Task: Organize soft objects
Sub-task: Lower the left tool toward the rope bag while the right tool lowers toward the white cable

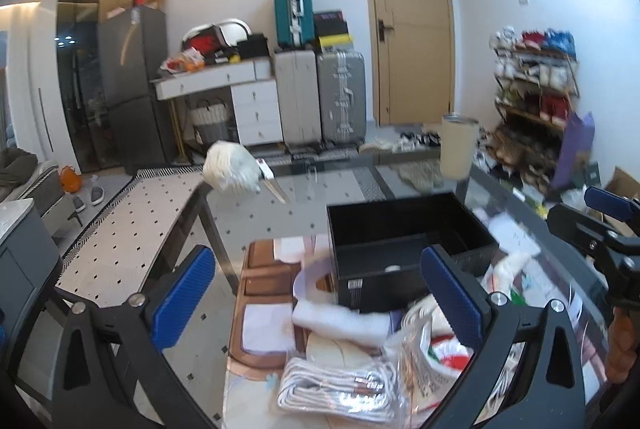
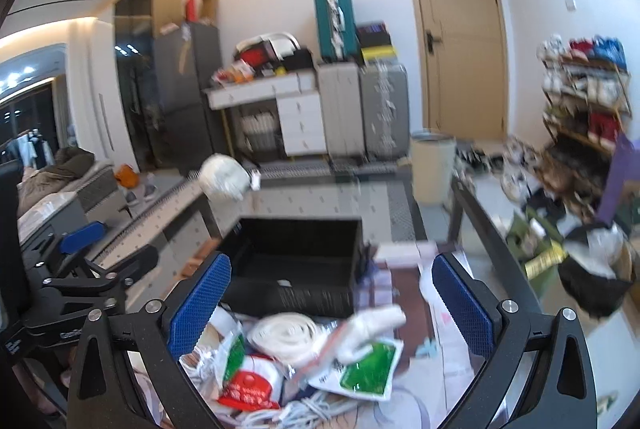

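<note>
A black open box (image 1: 404, 229) stands on the glass table (image 1: 304, 205); it also shows in the right wrist view (image 2: 296, 249). In front of it lies a pile of soft things: a white fluffy cloth (image 1: 344, 321), coiled white rope (image 1: 336, 389) and plastic packets (image 1: 432, 353). The right wrist view shows a white rolled band (image 2: 284, 333), a white glove-like piece (image 2: 372, 325), a green packet (image 2: 364, 373) and a red packet (image 2: 248, 389). My left gripper (image 1: 320, 305) is open and empty above the pile. My right gripper (image 2: 328, 313) is open and empty above it too.
A white bundle (image 1: 232, 169) with a tag lies at the table's far left. A beige cup (image 1: 458, 145) stands at the far edge. Suitcases, a desk, a door and a shoe rack (image 1: 536, 85) line the back. A black trash bag (image 2: 596, 273) sits on the floor at right.
</note>
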Motion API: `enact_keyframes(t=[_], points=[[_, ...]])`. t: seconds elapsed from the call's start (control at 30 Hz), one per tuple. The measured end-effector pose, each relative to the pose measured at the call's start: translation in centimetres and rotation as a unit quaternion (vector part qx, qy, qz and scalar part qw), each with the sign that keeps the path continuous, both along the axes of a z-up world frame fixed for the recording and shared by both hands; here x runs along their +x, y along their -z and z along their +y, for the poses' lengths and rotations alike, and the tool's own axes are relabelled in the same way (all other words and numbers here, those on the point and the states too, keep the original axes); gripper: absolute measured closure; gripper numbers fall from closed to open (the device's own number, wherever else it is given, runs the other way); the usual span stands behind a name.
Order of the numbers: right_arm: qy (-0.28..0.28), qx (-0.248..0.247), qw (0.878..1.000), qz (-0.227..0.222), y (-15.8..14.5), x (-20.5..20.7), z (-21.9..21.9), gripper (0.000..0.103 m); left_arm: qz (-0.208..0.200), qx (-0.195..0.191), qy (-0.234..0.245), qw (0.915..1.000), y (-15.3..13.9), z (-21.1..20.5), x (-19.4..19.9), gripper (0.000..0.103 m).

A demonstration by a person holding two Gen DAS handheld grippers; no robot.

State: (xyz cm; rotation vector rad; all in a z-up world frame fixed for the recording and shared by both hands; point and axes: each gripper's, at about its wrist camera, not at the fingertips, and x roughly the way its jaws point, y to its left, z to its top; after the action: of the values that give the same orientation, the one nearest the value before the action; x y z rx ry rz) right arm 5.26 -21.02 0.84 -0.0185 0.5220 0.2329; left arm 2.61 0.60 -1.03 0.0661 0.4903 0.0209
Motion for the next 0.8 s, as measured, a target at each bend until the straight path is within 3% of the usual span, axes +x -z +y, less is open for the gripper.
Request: enact_keyframes(t=[0.1, 0.17, 0.23, 0.6, 0.8], points=[[-0.001, 0.002, 0.999, 0.054, 1.2, 0.8, -0.1, 0.001, 0.046, 0.029, 0.032, 0.9980, 1.1, -0.5, 0.5, 0.000], [-0.003, 0.000, 0.995, 0.104, 2.4, 1.8, -0.1, 0.001, 0.095, 0.051, 0.081, 0.9909, 2.5, -0.8, 1.0, 0.000], [-0.002, -0.004, 0.989, 0.146, 3.8, 2.5, -0.1, 0.001, 0.124, 0.062, 0.096, 0.9857, 3.5, -0.7, 1.4, 0.000], [-0.019, -0.007, 0.957, 0.290, 9.3, 3.9, -0.1, 0.001, 0.211, 0.100, 0.169, 0.9576, 6.7, -1.2, 1.6, 0.000], [-0.045, -0.013, 0.941, 0.334, 11.7, 3.9, 0.4, 0.001, 0.220, 0.124, 0.182, 0.9503, 7.4, -2.3, 1.0, 0.000]])
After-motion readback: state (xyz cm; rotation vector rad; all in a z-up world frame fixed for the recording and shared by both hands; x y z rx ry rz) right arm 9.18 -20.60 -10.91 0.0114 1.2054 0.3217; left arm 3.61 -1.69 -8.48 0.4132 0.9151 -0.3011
